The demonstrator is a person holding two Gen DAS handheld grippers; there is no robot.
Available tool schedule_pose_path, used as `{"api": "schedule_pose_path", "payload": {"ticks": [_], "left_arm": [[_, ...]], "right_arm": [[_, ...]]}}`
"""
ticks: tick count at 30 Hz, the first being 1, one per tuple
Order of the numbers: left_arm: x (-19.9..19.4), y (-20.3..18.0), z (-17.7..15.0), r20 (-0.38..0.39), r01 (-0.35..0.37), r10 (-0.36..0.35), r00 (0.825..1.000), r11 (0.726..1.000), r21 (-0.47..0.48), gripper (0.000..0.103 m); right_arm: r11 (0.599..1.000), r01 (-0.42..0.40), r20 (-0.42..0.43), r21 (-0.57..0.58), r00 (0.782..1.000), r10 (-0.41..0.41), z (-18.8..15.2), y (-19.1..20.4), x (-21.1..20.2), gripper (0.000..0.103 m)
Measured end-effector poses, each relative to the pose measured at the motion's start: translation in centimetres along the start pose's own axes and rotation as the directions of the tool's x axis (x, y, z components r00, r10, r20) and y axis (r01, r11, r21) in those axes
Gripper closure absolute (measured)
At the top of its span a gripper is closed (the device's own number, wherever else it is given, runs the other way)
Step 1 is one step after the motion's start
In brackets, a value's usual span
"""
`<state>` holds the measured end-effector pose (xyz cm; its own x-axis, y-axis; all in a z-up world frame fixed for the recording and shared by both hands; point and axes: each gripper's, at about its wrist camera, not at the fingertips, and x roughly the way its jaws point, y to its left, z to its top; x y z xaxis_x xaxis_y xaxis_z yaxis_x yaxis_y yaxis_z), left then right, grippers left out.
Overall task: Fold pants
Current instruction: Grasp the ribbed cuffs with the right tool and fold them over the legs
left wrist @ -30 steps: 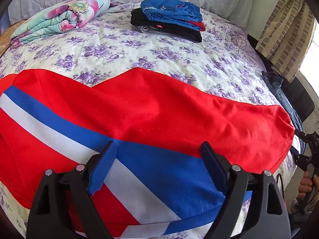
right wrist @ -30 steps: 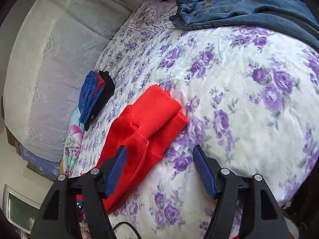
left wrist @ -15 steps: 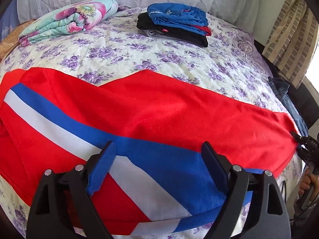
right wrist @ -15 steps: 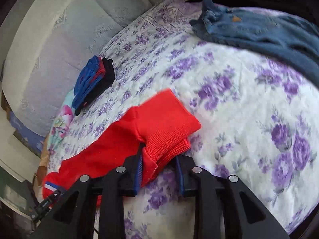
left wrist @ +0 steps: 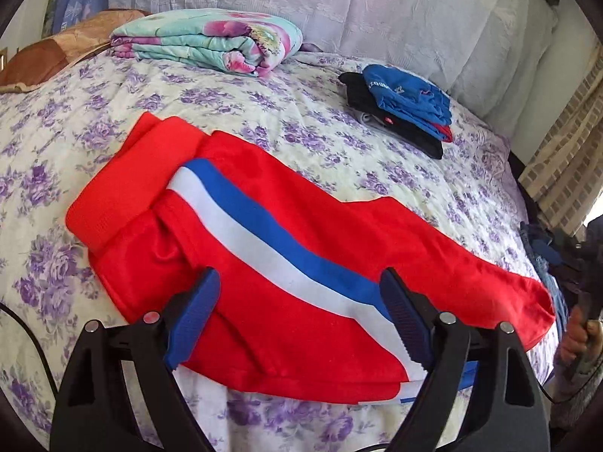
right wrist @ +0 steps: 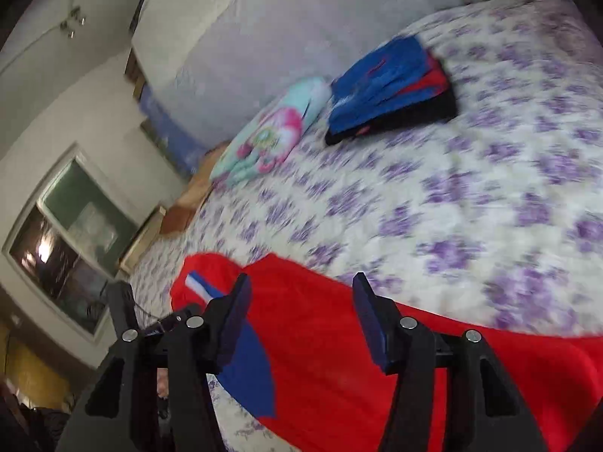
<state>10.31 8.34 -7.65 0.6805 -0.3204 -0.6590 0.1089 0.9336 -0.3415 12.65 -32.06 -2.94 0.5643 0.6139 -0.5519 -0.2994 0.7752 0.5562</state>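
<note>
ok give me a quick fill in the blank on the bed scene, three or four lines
1. The pants lying on the bed are mostly ____ in colour.
2. A blue stripe runs along them beside a ____ stripe.
3. On the stack of folded clothes, the top garment is ____.
4. The bedspread is printed with ____ flowers.

Missing words: red; white; blue; purple

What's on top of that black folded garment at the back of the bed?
A folded blue garment lies on the black garment, with red peeking between them. What lies deeper in the pile is covered.
</note>
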Motion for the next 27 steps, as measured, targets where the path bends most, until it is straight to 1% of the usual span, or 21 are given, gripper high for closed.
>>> {"api": "schedule_pose_path", "payload": {"ticks": [1, 2, 4, 5, 9, 12, 13, 14, 15, 16, 17, 18, 20, 21, 22, 23, 24, 25, 26, 27], "left_arm": [[-0.5, 0.4, 0.0, 0.019, -0.032, 0.032, 0.999, 0.999, -0.012, 0.019], [-0.8, 0.8, 0.0, 0.033, -0.058, 0.059, 0.998, 0.998, -0.018, 0.019], [-1.3, 1.6, 0.0, 0.036, -0.054, 0.055, 0.998, 0.998, -0.036, 0.019], [-1.5, 1.9, 0.0, 0.036, -0.046, 0.047, 0.998, 0.998, -0.044, 0.019], [-2.2, 2.5, 0.3, 0.059, -0.011, 0.015, 0.998, 0.998, -0.065, 0.019], [-2.8, 2.9, 0.6, 0.08, 0.012, -0.006, 0.997, 0.997, -0.082, 0.019], [-3.0, 2.9, 0.7, 0.087, 0.017, -0.01, 0.996, 0.996, -0.084, 0.019], [-3.1, 2.9, 0.8, 0.094, 0.019, -0.011, 0.995, 0.996, -0.084, 0.019], [-3.2, 2.8, 0.9, 0.106, 0.018, -0.009, 0.994, 0.996, -0.083, 0.019], [-3.2, 2.8, 0.9, 0.113, 0.016, -0.007, 0.994, 0.997, -0.081, 0.019], [-2.9, 2.7, 1.0, 0.1, 0.001, 0.006, 0.995, 0.998, -0.07, 0.018], [-2.2, 2.5, 1.0, 0.068, -0.028, 0.031, 0.997, 0.998, -0.049, 0.018], [-0.6, 2.5, 0.4, 0.012, -0.079, 0.079, 0.997, 0.997, -0.022, 0.018], [0.0, 2.5, 0.0, -0.009, -0.098, 0.097, 0.995, 0.995, -0.007, 0.017], [0.4, 2.1, -0.5, -0.011, -0.123, 0.124, 0.992, 0.992, 0.028, 0.018], [0.4, 1.7, -0.8, -0.001, -0.15, 0.151, 0.989, 0.987, 0.065, 0.017], [0.4, 1.3, -1.1, 0.0, -0.177, 0.177, 0.984, 0.98, 0.087, 0.017], [0.3, 1.1, -1.1, -0.003, -0.188, 0.189, 0.982, 0.978, 0.093, 0.017], [0.0, 1.3, -1.1, -0.003, -0.184, 0.185, 0.983, 0.979, 0.085, 0.018], [-0.5, 1.6, -0.9, -0.001, -0.167, 0.167, 0.986, 0.984, 0.063, 0.018]], "right_arm": [[0.999, -0.022, -0.079, -0.036, 0.997, 0.02, 0.8, 1.1, 3.1, 0.049], [0.997, -0.036, -0.133, -0.069, 0.991, 0.026, 1.5, 2.0, 5.9, 0.052], [0.994, -0.052, -0.216, -0.097, 0.976, 0.03, 2.7, 3.2, 10.3, 0.052], [0.994, -0.051, -0.234, -0.1, 0.972, 0.026, 3.3, 3.6, 11.9, 0.052], [0.994, -0.053, -0.299, -0.093, 0.954, 0.023, 5.0, 4.0, 16.0, 0.051], [0.993, -0.077, -0.376, -0.091, 0.926, 0.037, 4.6, 4.0, 18.2, 0.051], [0.991, -0.083, -0.394, -0.101, 0.918, 0.037, 4.2, 4.1, 18.7, 0.051], [0.989, -0.084, -0.402, -0.118, 0.915, 0.03, 3.9, 4.3, 19.1, 0.053], [0.987, -0.08, -0.397, -0.137, 0.917, 0.019, 3.5, 4.5, 19.0, 0.068], [0.985, -0.071, -0.384, -0.155, 0.923, 0.006, 3.2, 4.6, 18.9, 0.08], [0.984, -0.058, -0.37, -0.168, 0.929, -0.009, 3.2, 4.6, 18.7, 0.092], [0.984, -0.051, -0.353, -0.171, 0.936, -0.012, 3.3, 4.6, 18.5, 0.095], [0.982, -0.022, -0.322, -0.189, 0.946, -0.041, 3.8, 4.5, 18.3, 0.095], [0.979, -0.005, -0.326, -0.202, 0.943, -0.063, 3.8, 4.4, 18.6, 0.095], [0.977, 0.018, -0.341, -0.213, 0.936, -0.092, 3.7, 4.1, 19.5, 0.095], [0.973, 0.045, -0.352, -0.226, 0.928, -0.124, 3.3, 3.8, 20.3, 0.092], [0.97, 0.05, -0.346, -0.24, 0.929, -0.134, 3.1, 3.7, 20.7, 0.091], [0.965, 0.053, -0.343, -0.256, 0.929, -0.142, 3.2, 3.9, 20.6, 0.09], [0.963, 0.065, -0.336, -0.261, 0.929, -0.154, 3.5, 4.2, 20.2, 0.078], [0.963, 0.091, -0.311, -0.256, 0.935, -0.171, 3.9, 4.3, 19.4, 0.064]]}}
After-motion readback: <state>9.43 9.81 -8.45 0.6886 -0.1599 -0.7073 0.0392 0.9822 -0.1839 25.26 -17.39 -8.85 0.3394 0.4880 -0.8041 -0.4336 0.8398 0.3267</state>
